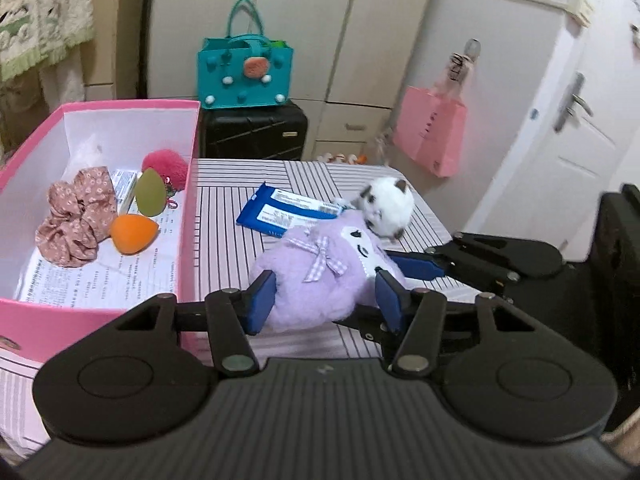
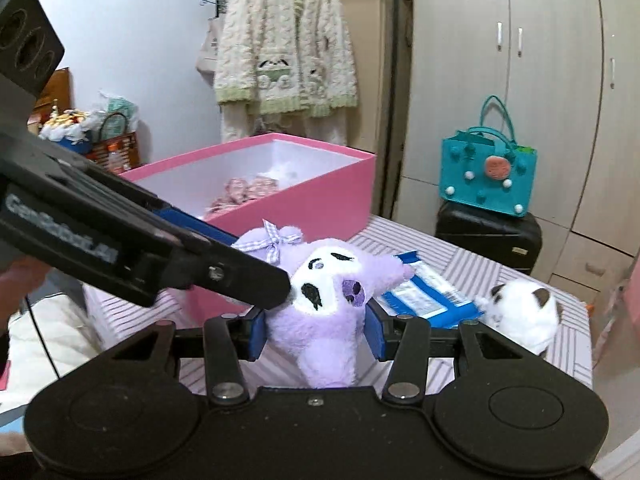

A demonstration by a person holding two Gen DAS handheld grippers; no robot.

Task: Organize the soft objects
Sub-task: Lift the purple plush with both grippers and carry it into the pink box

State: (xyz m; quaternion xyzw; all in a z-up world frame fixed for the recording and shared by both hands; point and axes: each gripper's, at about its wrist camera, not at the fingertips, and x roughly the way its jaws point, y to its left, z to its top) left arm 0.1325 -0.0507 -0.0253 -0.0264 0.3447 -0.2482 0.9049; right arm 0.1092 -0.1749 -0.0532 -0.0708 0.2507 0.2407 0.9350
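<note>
Right gripper [image 2: 316, 330] clamps the purple plush [image 2: 320, 320] by its sides. Left gripper [image 2: 256, 280] touches its head. Pink box [image 2: 304, 200] sits behind.

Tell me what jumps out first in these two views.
A purple plush hangs in mid-frame above the striped table, pinched by both the left gripper and the right gripper. Left of it stands a pink box holding soft things; a white plush lies behind.

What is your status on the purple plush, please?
Left tool and right tool both shut on purple plush. Pink box beside it, open-topped. White plush and blue packet beyond, not blocking.
</note>
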